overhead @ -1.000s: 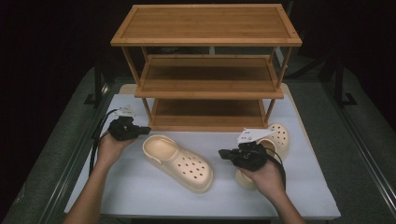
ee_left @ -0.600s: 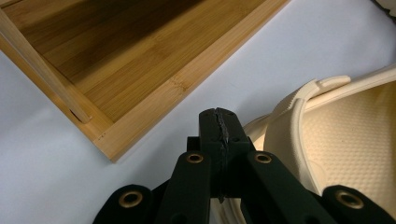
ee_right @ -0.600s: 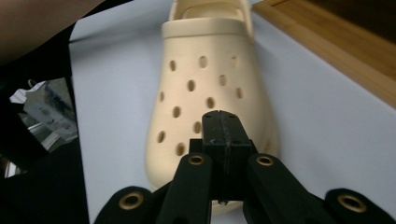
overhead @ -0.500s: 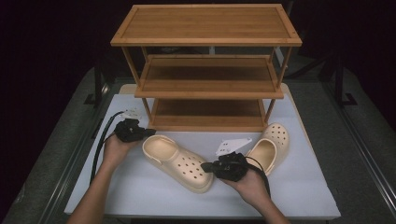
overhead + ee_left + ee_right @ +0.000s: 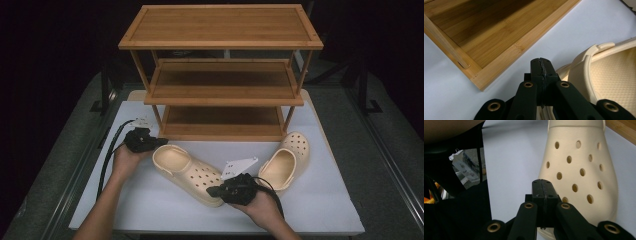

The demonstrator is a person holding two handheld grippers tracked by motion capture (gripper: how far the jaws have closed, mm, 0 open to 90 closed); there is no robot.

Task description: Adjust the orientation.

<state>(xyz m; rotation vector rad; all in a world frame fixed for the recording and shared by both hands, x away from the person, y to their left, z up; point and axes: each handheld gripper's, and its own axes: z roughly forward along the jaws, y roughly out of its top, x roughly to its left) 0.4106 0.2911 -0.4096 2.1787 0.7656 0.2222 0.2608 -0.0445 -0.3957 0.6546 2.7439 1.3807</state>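
Note:
Two cream perforated clogs lie on the white table. The nearer clog (image 5: 187, 172) lies slanted at centre, heel toward the left. The second clog (image 5: 287, 160) rests at the right, toe pointing away. My left gripper (image 5: 161, 142) is shut and empty, its tip at the near clog's heel strap (image 5: 590, 53). My right gripper (image 5: 212, 191) is also shut with nothing in it, its tip just above the toe of the near clog (image 5: 579, 170). In each gripper view the jaws meet flat together.
A three-tier bamboo shoe rack (image 5: 222, 75) stands at the back of the table; its bottom shelf (image 5: 499, 32) is close ahead of my left gripper. The white table top (image 5: 325, 205) ends near the person's forearms. Dark metal rails run along both sides.
My right gripper has moved left from beside the right-hand clog to the toe of the centre clog. The left gripper has stayed by the heel.

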